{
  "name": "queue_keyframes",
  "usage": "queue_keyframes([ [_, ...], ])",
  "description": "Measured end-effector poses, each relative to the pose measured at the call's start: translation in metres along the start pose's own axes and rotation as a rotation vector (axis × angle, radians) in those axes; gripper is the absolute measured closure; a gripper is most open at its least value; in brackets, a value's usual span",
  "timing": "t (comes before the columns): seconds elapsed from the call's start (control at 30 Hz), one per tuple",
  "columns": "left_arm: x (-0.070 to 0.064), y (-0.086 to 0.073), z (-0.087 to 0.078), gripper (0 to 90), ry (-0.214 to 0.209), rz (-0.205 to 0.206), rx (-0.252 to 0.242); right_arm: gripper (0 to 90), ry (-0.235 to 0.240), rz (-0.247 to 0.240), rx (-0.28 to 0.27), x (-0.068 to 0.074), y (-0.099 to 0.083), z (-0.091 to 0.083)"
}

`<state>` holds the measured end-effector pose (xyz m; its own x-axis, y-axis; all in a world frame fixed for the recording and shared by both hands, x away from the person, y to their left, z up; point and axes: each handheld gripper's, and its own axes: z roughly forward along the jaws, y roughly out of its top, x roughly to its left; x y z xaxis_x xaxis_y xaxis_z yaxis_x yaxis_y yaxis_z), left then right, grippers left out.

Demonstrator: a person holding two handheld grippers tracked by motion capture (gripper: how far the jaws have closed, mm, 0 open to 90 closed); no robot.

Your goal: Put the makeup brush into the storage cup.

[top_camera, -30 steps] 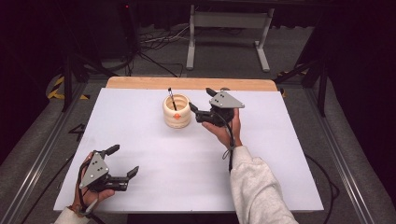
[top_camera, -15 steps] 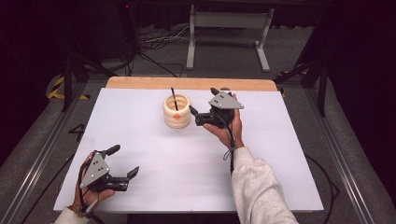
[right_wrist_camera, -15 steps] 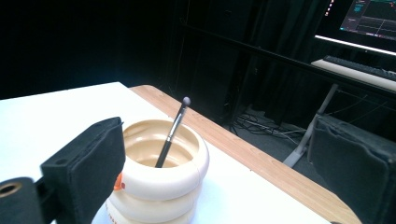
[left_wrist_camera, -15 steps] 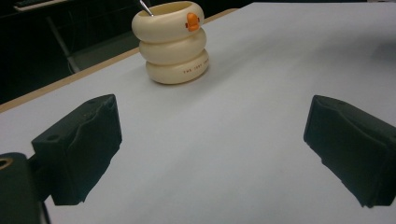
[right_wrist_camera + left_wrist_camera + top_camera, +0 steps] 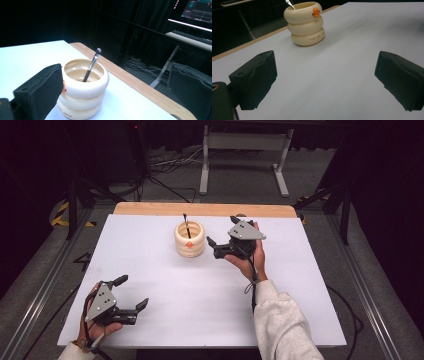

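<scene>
High view puts the cup (image 5: 189,239) a little above the middle of the frame, standing upright on the white worktop (image 5: 165,285) with a thin dark brush (image 5: 186,226) leaning inside it, head up. My right gripper (image 5: 212,246) sits just to the right of the cup, level with its side, its jaws spread and holding nothing; I cannot tell from above whether the near jaw touches the cup wall or only stands beside it. Right gripper view shows the cup (image 5: 83,87) at lower left of the frame, partly behind my left-hand jaw, and the brush (image 5: 91,65) rising out of the rim toward the upper middle, its rounded tip free against the dark background. My left gripper (image 5: 134,292) rests at the lower left of the high view, well apart from the cup, jaws wide open and empty; in the left gripper view the cup (image 5: 305,23) stands far off at the top of the frame between the two open jaws. I judge this to be the approach step: I am lining up on the cup and its brush, with no grasp made yet. The next move, as I read it, calls for lifting the right jaws above the rim, centring them on the brush stem, and closing gently so the cup does not tip.
</scene>
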<state>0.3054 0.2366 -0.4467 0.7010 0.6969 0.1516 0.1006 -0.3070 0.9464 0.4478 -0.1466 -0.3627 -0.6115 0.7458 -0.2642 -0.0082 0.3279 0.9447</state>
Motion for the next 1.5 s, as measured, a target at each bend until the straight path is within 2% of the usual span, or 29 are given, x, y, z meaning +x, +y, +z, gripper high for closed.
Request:
queue_keyframes([
  [0.27,0.0,0.0,0.0,4.9,0.002,0.003,0.002,0.9,0.0,-0.037,0.007,0.001,-0.001,-0.011],
  [0.37,0.0,0.0,0.0,4.9,0.003,0.003,0.002,0.8,0.008,-0.031,-0.002,-0.001,-0.002,-0.015],
  [0.43,0.0,0.0,0.0,4.9,0.003,0.003,0.002,0.8,-0.011,-0.039,0.0,-0.002,-0.003,-0.018],
  [0.6,0.0,0.0,0.0,4.9,0.002,0.004,0.002,0.7,-0.019,-0.021,-0.012,-0.006,-0.004,-0.027],
  [0.67,0.0,0.0,0.0,4.9,0.002,0.005,0.004,0.7,-0.028,-0.04,-0.015,-0.008,-0.005,-0.035],
  [0.87,-0.001,0.0,0.001,4.9,0.0,0.003,0.005,0.8,-0.04,-0.04,-0.014,-0.013,-0.008,-0.049],
  [1.27,-0.001,0.001,0.001,5.0,0.001,0.01,0.005,1.2,-0.057,-0.067,-0.001,-0.013,-0.015,-0.065],
  [1.5,-0.002,0.001,0.001,4.9,0.005,0.017,-0.001,0.9,-0.058,-0.059,-0.001,-0.015,-0.021,-0.076],
])
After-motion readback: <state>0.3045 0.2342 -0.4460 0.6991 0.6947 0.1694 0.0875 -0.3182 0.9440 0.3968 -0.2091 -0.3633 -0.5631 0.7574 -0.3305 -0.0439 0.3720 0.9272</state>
